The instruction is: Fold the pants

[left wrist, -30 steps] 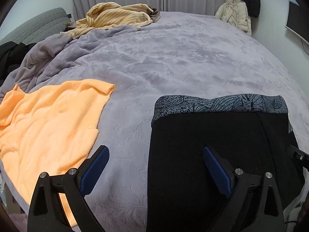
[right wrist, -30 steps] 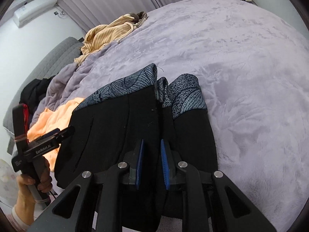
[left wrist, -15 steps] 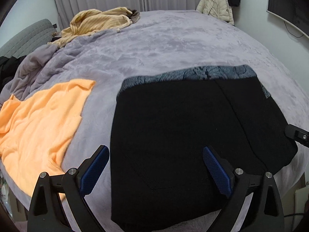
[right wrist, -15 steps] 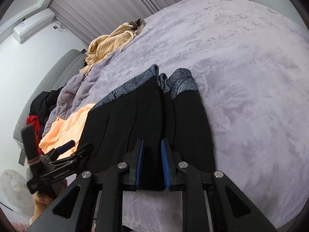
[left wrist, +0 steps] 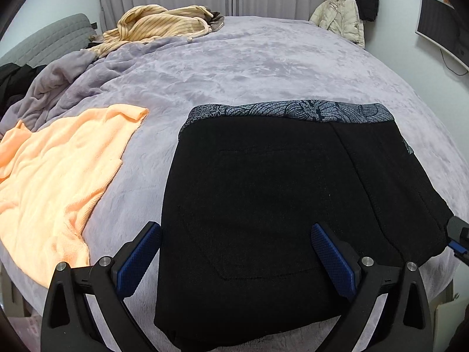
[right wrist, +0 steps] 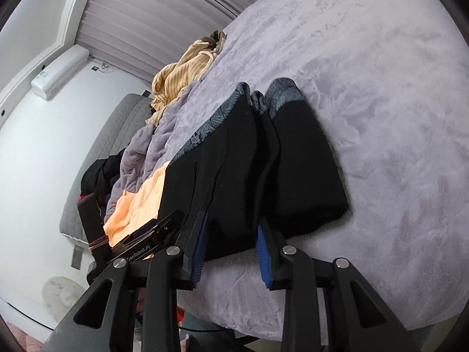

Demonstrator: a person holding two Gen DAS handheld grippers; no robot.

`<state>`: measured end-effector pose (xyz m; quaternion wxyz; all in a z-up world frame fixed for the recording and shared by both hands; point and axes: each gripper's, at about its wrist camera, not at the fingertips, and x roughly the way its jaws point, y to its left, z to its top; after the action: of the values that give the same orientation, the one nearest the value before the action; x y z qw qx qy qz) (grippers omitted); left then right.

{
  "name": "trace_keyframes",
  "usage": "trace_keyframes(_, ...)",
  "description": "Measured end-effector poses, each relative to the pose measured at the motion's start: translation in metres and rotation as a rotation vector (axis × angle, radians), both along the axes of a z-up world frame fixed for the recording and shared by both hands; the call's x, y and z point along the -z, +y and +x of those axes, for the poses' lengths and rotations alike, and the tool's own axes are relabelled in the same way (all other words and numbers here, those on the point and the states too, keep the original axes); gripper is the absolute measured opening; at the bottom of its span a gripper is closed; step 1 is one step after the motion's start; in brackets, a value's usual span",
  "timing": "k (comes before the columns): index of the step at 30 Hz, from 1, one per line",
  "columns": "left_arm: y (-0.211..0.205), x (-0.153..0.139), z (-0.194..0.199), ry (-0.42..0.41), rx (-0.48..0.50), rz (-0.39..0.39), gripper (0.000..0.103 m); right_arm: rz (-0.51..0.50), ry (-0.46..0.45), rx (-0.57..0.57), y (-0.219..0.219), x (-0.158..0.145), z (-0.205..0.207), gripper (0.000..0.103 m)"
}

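Note:
The black pants (left wrist: 278, 190) lie folded flat on the lilac blanket (left wrist: 263, 67), with the patterned grey waistband (left wrist: 293, 110) at the far edge. My left gripper (left wrist: 234, 231) hovers over the near edge, its jaws opening wide with nothing pressed between the pads. In the right wrist view the pants (right wrist: 234, 161) show a doubled fold. My right gripper (right wrist: 231, 226) is at their near edge with its jaws opening; the cloth's edge sits between the pads, but they do not press on it. The right gripper's tip (left wrist: 457, 234) shows at the right side of the left wrist view.
An orange towel (left wrist: 58, 176) lies left of the pants. A yellow striped garment (left wrist: 164, 23) is bunched at the far left of the bed beside a grey headboard (left wrist: 44, 38). A cream jacket (left wrist: 340, 11) hangs at the back right. The bed's edge runs just under both grippers.
The right gripper's jaws have parted from the pants' edge and its view has rolled. The left gripper has drawn back, so more of the pants shows flat on the blanket.

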<state>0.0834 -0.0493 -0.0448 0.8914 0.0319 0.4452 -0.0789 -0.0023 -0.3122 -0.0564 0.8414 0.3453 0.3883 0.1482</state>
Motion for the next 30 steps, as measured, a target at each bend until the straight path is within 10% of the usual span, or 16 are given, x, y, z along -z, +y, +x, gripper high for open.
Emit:
trace_keyframes(3,-0.001,0.0,-0.001,-0.003,0.002,0.007,0.102,-0.16,0.021,0.02,0.009,-0.007,0.006,0.034)
trace_keyframes(14,-0.001,0.001,-0.003,-0.006,-0.002,0.012,0.102,-0.188,0.011,0.1,-0.014,-0.022,-0.014,0.035)
trace_keyframes(20,-0.001,0.001,-0.003,-0.003,-0.01,0.012,0.102,-0.275,-0.06,0.035,0.017,-0.048,0.0,0.053)
trace_keyframes(30,-0.003,0.001,-0.004,-0.003,-0.007,0.026,0.102,-0.426,0.027,-0.027,0.051,-0.019,0.015,0.056)
